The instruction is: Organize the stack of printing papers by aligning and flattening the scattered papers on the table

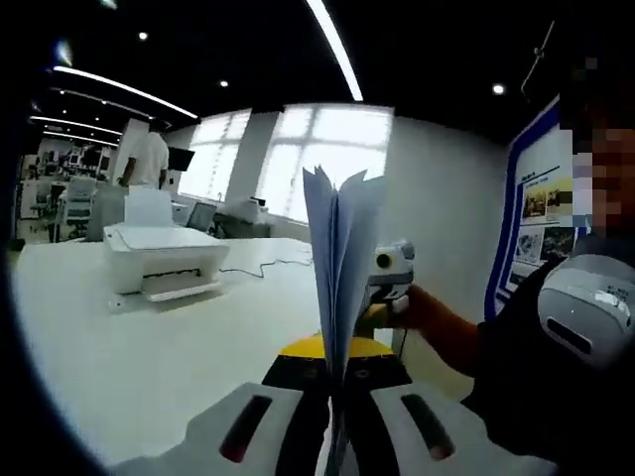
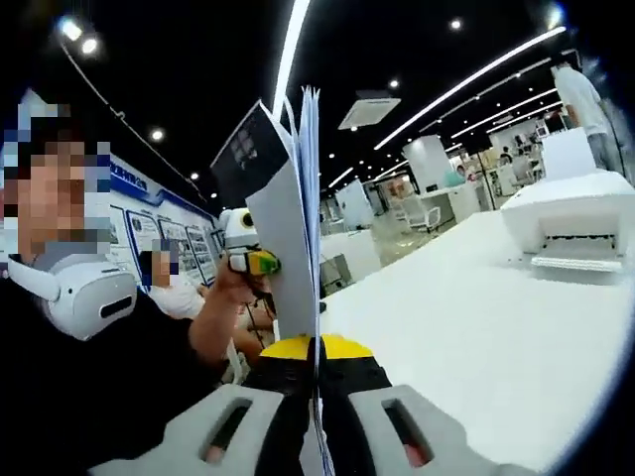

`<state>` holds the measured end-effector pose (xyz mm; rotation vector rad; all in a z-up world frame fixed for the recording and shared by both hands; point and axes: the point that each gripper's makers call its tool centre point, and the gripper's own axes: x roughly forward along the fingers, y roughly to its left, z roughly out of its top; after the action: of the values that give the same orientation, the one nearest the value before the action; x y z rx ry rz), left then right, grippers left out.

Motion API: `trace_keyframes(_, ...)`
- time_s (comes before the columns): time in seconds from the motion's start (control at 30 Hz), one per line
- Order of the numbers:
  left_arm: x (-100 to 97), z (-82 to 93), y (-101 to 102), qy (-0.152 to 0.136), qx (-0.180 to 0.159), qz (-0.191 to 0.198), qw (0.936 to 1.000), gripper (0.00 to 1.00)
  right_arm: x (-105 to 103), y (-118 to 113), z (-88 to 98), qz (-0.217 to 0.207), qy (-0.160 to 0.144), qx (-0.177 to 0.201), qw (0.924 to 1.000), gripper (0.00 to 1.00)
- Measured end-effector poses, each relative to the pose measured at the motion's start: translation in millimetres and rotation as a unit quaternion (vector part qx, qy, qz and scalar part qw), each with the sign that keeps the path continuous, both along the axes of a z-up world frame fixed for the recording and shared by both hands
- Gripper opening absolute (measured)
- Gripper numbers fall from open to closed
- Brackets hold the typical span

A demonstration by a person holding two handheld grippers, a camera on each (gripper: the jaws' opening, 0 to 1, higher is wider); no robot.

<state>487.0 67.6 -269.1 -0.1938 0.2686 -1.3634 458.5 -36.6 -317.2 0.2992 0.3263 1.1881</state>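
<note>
Left gripper view: left tongs (image 1: 332, 421) clamped on the edge of the paper stack (image 1: 339, 258), which stands upright, lifted off the white bench (image 1: 149, 347). Sheets fan apart at the top, so not yet aligned. The right tongs (image 1: 392, 273), in a hand (image 1: 422, 307), sit against the far side of the stack; from here I can't tell whether they're closed.

Handling: light, floppy, sheets slide over each other easily. Grip near an edge holding the whole thickness, else inner sheets slip; pinching hard will crease them.

Containers: the printer (image 1: 164, 260) further along the bench has a sheet standing in its rear feed; the front output tray looks empty.

Right gripper view: right tongs (image 2: 316, 421) clamped on the same paper stack (image 2: 293, 228), upright, top edges splayed. The left tongs (image 2: 243, 243), held in a hand (image 2: 233, 288), meet the opposite side. The printer (image 2: 566, 228) is well apart on the bench (image 2: 476, 317).
</note>
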Motion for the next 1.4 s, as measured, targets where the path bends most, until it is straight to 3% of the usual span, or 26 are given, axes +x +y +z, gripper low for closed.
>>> trace_keyframes(0.1,2.0,-6.2,-1.7,0.011,0.000,-0.005,0.9999,0.07,0.5,-1.7,-7.9,0.000,0.027,0.007,0.9996,0.00)
trace_keyframes(0.23,14.1,-25.0,-3.2,0.046,0.011,-0.004,0.9989,0.07,8.7,-2.6,-27.8,0.004,0.088,0.027,0.9957,0.00)
trace_keyframes(0.43,55.1,-53.0,1.4,0.112,0.006,0.008,0.9937,0.07,26.4,-1.3,-46.1,0.000,0.115,0.028,0.9929,0.00)
trace_keyframes(0.57,78.8,-72.3,0.4,0.129,0.011,0.017,0.9915,0.07,42.8,-4.2,-57.1,-0.011,0.123,0.026,0.9920,0.00)
trace_keyframes(0.8,105.5,-97.9,-6.0,0.124,0.036,0.033,0.9911,0.07,68.7,-8.4,-82.6,-0.047,0.123,0.004,0.9913,0.00)
trace_keyframes(0.87,114.9,-108.0,-9.1,0.110,0.054,0.041,0.9916,0.07,78.4,-11.1,-90.8,-0.063,0.114,-0.007,0.9914,0.00)
trace_keyframes(1.23,127.9,-150.4,-25.5,0.094,0.097,0.063,0.9887,0.07,107.2,-19.4,-131.3,-0.106,0.111,-0.055,0.9866,0.00)
trace_keyframes(1.4,137.2,-163.9,-26.8,0.083,0.114,0.076,0.9871,0.07,117.6,-23.0,-140.3,-0.121,0.099,-0.084,0.9842,0.00)
